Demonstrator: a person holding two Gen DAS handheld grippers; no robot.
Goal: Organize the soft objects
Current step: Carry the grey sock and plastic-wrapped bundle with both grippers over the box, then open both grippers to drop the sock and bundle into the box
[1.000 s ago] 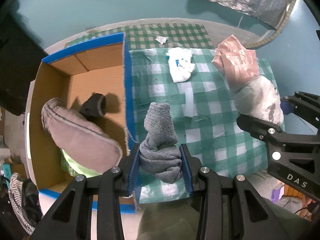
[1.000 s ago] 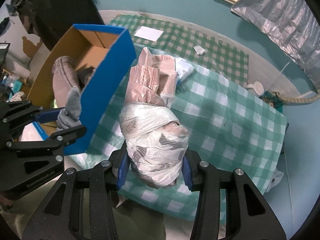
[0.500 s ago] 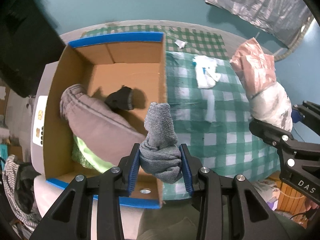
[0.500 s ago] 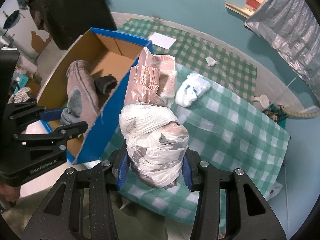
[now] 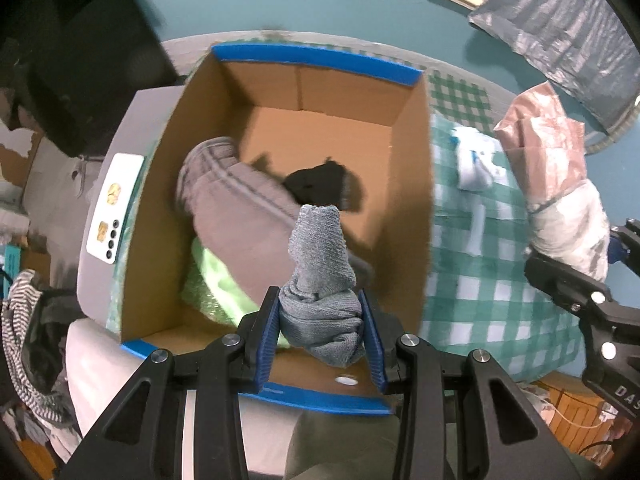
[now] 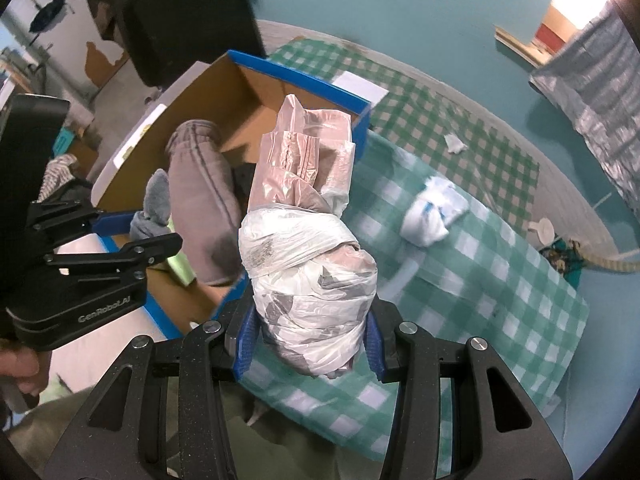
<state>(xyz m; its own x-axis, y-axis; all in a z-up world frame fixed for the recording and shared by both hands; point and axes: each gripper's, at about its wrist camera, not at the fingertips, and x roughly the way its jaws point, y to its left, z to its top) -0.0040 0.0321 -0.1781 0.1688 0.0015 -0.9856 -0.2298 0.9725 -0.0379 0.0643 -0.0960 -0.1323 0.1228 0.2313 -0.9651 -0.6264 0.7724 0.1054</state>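
My left gripper (image 5: pixel 320 326) is shut on a rolled grey sock (image 5: pixel 322 280) and hangs over the open cardboard box (image 5: pixel 412 208) with blue-taped rims. Inside the box lie a grey-brown padded garment (image 5: pixel 236 216), a black sock (image 5: pixel 320 188) and a light green item (image 5: pixel 216 276). My right gripper (image 6: pixel 308 338) is shut on a bundle of pink and white plastic bags (image 6: pixel 308 240), held above the box's right wall and the green checked cloth (image 6: pixel 500 280). In the right wrist view the left gripper (image 6: pixel 132 232) shows at the left with the grey sock (image 6: pixel 154 208).
A crumpled white cloth with blue marks (image 6: pixel 434 212) lies on the checked cloth. A small white scrap (image 6: pixel 454 144) and a white paper (image 6: pixel 358 84) lie farther back. A silver bag (image 5: pixel 560 24) sits on the teal floor. Striped clothing (image 5: pixel 24 332) is piled left of the box.
Both grippers have carried their loads leftward: the grey sock went from above the checked cloth to above the box interior, and the bag bundle came up to the box's right wall.
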